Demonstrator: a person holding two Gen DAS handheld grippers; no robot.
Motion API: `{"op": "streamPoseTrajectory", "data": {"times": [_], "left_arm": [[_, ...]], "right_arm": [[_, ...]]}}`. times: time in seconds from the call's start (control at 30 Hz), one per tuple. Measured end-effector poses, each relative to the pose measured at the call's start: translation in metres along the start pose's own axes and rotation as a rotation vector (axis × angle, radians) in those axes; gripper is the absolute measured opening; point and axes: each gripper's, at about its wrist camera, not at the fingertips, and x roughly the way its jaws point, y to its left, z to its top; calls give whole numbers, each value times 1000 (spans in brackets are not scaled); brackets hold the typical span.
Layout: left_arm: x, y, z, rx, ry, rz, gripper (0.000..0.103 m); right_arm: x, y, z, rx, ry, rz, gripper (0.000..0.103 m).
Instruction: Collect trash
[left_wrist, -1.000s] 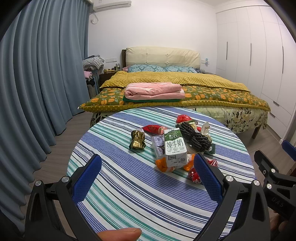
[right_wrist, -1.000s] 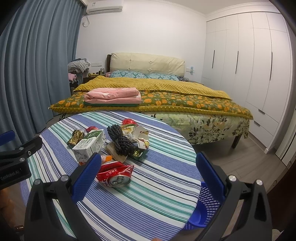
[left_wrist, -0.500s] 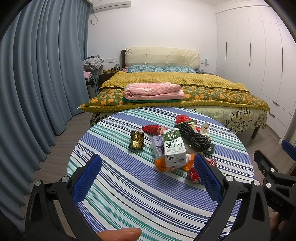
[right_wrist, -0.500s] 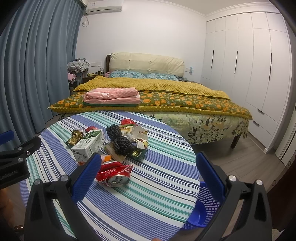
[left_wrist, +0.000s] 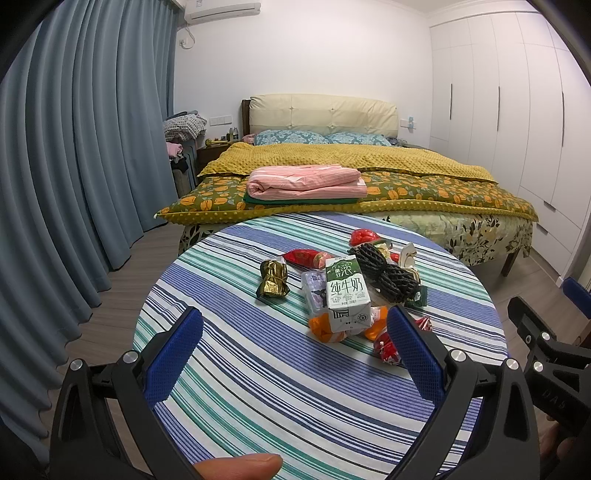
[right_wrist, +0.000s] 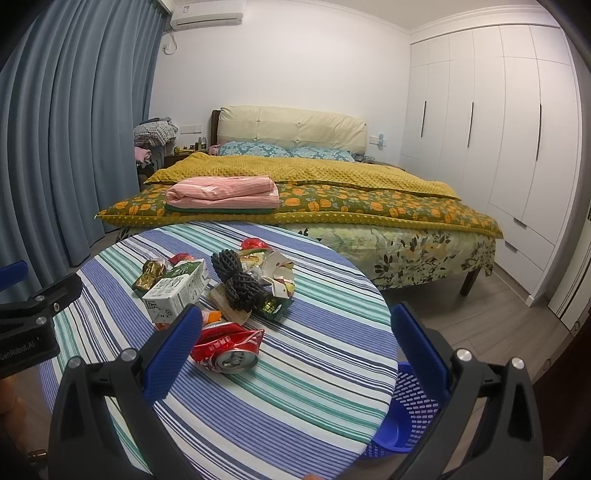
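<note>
A pile of trash lies on a round striped table (left_wrist: 258, 387): a green-and-white milk carton (left_wrist: 347, 295), a gold foil wrapper (left_wrist: 274, 278), a black foam net (left_wrist: 388, 275), red wrappers (left_wrist: 308, 257) and orange scraps. In the right wrist view a crushed red can (right_wrist: 227, 345) lies nearest, by the carton (right_wrist: 177, 291) and net (right_wrist: 238, 282). My left gripper (left_wrist: 293, 350) is open and empty, short of the carton. My right gripper (right_wrist: 295, 347) is open and empty, with the can just inside its left finger.
A blue plastic basket (right_wrist: 404, 410) stands on the floor under the table's right edge. A bed (right_wrist: 332, 192) with a yellow cover and folded pink bedding stands behind the table. Blue curtains (left_wrist: 74, 166) hang left, white wardrobes (right_wrist: 517, 147) right.
Both grippers have shifted only slightly; the view barely moves. Nothing was grasped or released.
</note>
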Motion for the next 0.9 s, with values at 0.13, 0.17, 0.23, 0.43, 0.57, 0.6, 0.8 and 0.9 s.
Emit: {"op": "streamPoseTrajectory", "data": {"times": [0.13, 0.17, 0.23, 0.43, 0.57, 0.6, 0.8, 0.9], "left_arm": [[-1, 0, 0, -1, -1, 0, 99], [0, 0, 0, -1, -1, 1, 99], [-1, -1, 0, -2, -1, 1, 99], [-1, -1, 0, 0, -2, 0, 99], [-1, 0, 0, -2, -1, 0, 99], [0, 0, 0, -2, -1, 0, 99], [0, 0, 0, -2, -2, 0, 99], [0, 0, 0, -2, -2, 0, 99]], "right_arm": [[0, -1, 0, 6, -1, 1, 98], [0, 0, 0, 6, -1, 0, 98], [0, 0, 0, 7, -2, 1, 98], [0, -2, 0, 7, -2, 1, 98], [0, -1, 0, 7, -3, 1, 98], [0, 0, 0, 8, -3, 1, 98], [0, -1, 0, 9, -3, 2, 98], [0, -1, -1, 9, -4, 2, 98]]}}
